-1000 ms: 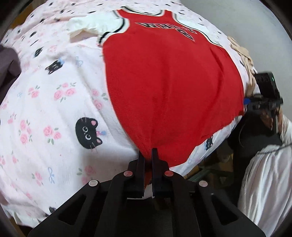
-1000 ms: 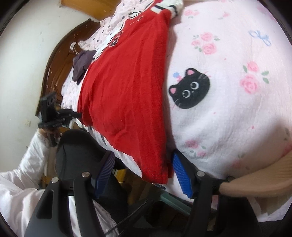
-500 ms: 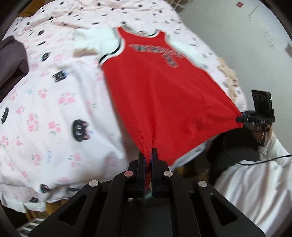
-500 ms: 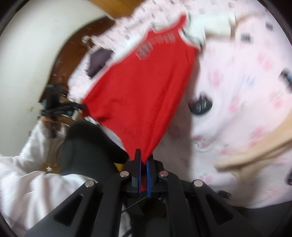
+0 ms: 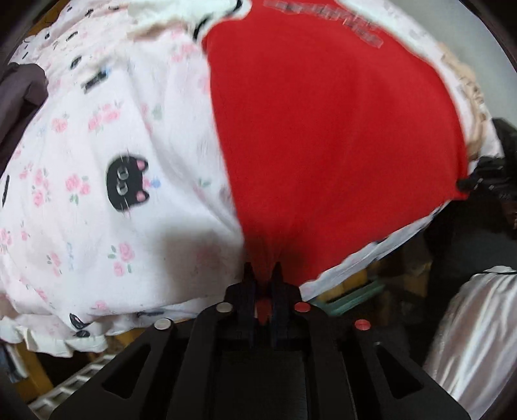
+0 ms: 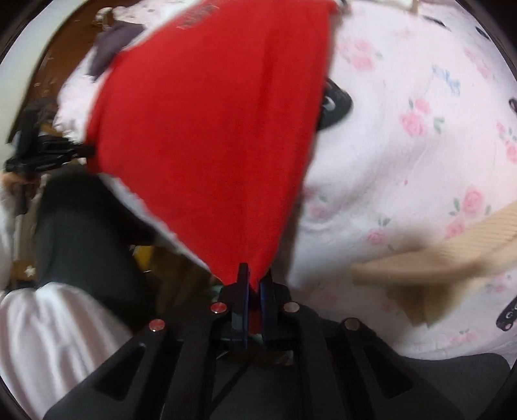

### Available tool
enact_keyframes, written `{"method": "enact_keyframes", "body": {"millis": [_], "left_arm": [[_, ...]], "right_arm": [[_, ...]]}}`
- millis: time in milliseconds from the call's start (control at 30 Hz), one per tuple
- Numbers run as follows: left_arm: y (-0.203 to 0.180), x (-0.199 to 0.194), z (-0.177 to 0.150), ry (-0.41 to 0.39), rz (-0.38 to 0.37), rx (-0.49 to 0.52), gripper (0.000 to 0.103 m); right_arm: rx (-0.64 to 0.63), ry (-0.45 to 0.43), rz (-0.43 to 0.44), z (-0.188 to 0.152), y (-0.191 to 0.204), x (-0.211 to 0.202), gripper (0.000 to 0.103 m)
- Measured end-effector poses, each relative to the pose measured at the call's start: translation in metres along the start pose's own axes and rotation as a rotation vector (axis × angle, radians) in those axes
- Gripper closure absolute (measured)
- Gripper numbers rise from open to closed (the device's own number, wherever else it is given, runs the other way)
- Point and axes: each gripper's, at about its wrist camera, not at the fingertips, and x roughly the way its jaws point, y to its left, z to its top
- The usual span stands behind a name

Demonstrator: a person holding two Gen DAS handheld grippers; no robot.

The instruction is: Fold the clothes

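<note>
Jersey: the red jersey point(image 5: 329, 129) lay spread lengthways on the bed's flowered cover point(image 5: 97, 161), its collar end far from the cameras, its hem lifted off the near edge of the bed and stretched between two held corners
Left claw: the left claw point(image 5: 263, 278) had its jaws pressed nearly together on one hem corner; red cloth bunched between them and showed behind the tips
Right claw: the right claw point(image 6: 253, 278) was likewise pinched onto the other hem corner, a strip of red visible between its blue pads; each claw also appeared small at the far corner in the other's view
Handling: I judged the jersey light, soft and limp; it sagged between the corners and puckered at each pinch, so it would likely follow a pull but slump wherever unsupported; the hem corners looked like sound places to hold, since they kept the lower edge taut for carrying toward the collar; a knit this loose might slip from a shallow bite
Stage: the body lay in a single flat layer with no fold visible in it
Hard to make out: both views were motion-blurred; the chest lettering was unreadable; the collar was cut off at the frame top; a white garment point(image 5: 181, 13) by the shoulder, a dark one point(image 5: 19, 93) at the left and a beige cloth point(image 6: 436, 258) were only partly seen
</note>
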Motion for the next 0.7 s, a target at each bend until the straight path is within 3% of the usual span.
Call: {"method": "enact_keyframes", "body": {"millis": [67, 167, 200, 267, 333, 400, 467, 567, 700], "left_arm": [[0.01, 0.007, -0.004, 0.039, 0.029, -0.035, 0.095], [0.034, 0.005, -0.016, 0.067, 0.061, -0.13, 0.094], [0.043, 0.003, -0.021, 0.073, 0.067, -0.166, 0.094], [0.057, -0.019, -0.03, -0.024, -0.018, -0.225, 0.094], [0.065, -0.044, -0.027, -0.162, -0.05, -0.25, 0.092], [0.072, -0.067, -0.019, -0.308, -0.057, -0.283, 0.079], [0.079, -0.088, -0.007, -0.462, -0.039, -0.323, 0.06], [0.101, -0.101, 0.034, -0.652, -0.145, -0.427, 0.05], [0.118, -0.07, 0.079, -0.723, -0.13, -0.63, 0.05]], "right_arm": [[0.028, -0.003, -0.011, 0.0, -0.009, 0.002, 0.095], [0.092, 0.025, 0.004, -0.007, -0.023, -0.003, 0.083], [0.079, 0.038, -0.042, -0.01, -0.024, -0.007, 0.082], [0.046, 0.045, -0.127, -0.017, -0.026, -0.018, 0.081], [0.028, 0.008, -0.161, -0.018, -0.028, -0.035, 0.081], [0.017, -0.021, -0.182, -0.015, -0.027, -0.051, 0.081], [-0.005, -0.045, -0.201, -0.005, -0.022, -0.065, 0.081], [-0.05, -0.08, -0.238, 0.013, -0.007, -0.08, 0.081], [-0.099, -0.116, -0.284, 0.043, 0.023, -0.093, 0.081]]}}
